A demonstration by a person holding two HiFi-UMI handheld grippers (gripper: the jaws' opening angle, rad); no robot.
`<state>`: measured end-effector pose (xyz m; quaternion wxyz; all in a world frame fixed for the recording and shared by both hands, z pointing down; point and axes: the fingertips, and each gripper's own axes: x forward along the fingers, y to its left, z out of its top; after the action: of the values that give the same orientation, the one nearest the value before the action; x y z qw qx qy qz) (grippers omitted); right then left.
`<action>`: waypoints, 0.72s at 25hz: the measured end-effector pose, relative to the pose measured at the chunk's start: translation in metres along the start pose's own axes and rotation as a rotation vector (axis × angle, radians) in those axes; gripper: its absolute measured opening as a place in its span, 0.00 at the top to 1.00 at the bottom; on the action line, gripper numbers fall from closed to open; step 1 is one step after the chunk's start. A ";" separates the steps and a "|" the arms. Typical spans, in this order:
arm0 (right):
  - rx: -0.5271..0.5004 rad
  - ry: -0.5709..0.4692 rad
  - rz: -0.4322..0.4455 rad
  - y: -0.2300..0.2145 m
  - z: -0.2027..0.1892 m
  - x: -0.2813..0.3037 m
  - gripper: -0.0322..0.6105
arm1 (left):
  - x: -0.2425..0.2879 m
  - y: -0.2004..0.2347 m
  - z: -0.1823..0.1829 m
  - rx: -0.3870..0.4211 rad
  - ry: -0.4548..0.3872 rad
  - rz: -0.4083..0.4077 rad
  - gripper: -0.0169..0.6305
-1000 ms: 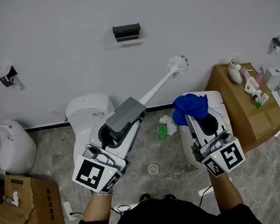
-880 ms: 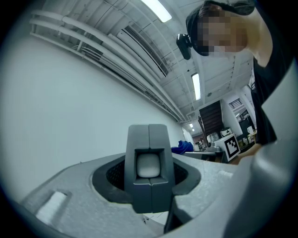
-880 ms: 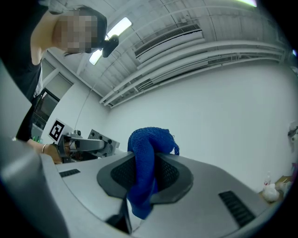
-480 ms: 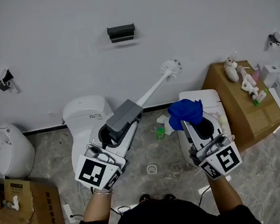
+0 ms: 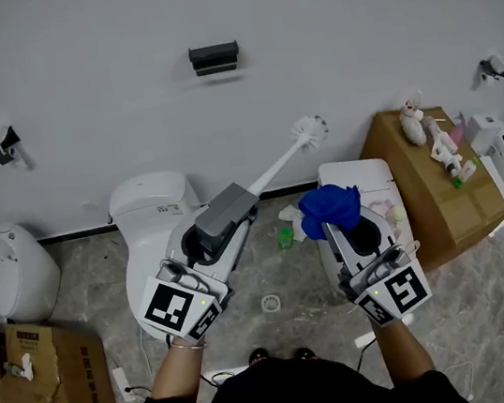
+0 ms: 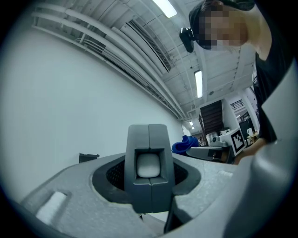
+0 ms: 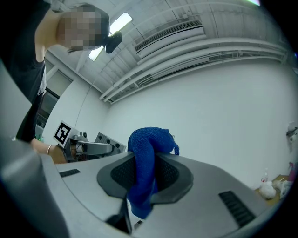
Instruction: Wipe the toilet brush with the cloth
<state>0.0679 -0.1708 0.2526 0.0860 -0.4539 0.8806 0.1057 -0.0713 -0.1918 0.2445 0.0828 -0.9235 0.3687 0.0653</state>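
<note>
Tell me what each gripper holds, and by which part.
Left gripper holds the toilet brush by its grey handle end; right gripper pinches the blue cloth around its bunched middle.

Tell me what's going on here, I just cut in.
A person holds a hand-held gripper in each hand. The left hand-held gripper is clamped on the grey handle of a toilet brush, whose white bristle end points up toward the wall. The right hand-held gripper grips a bunched blue cloth. Cloth and brush are apart at this moment, with no wiping contact.
</note>
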 end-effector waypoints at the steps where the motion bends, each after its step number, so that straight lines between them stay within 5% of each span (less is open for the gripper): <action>1: 0.001 0.001 -0.001 0.000 -0.001 -0.001 0.82 | 0.000 0.000 -0.001 0.003 0.003 0.002 0.70; 18: 0.012 0.033 -0.004 0.003 -0.018 -0.010 0.82 | -0.009 -0.016 -0.012 0.007 0.020 -0.004 0.70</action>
<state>0.0705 -0.1663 0.2722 0.0746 -0.4566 0.8817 0.0927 -0.0661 -0.1767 0.2593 0.0825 -0.9246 0.3680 0.0545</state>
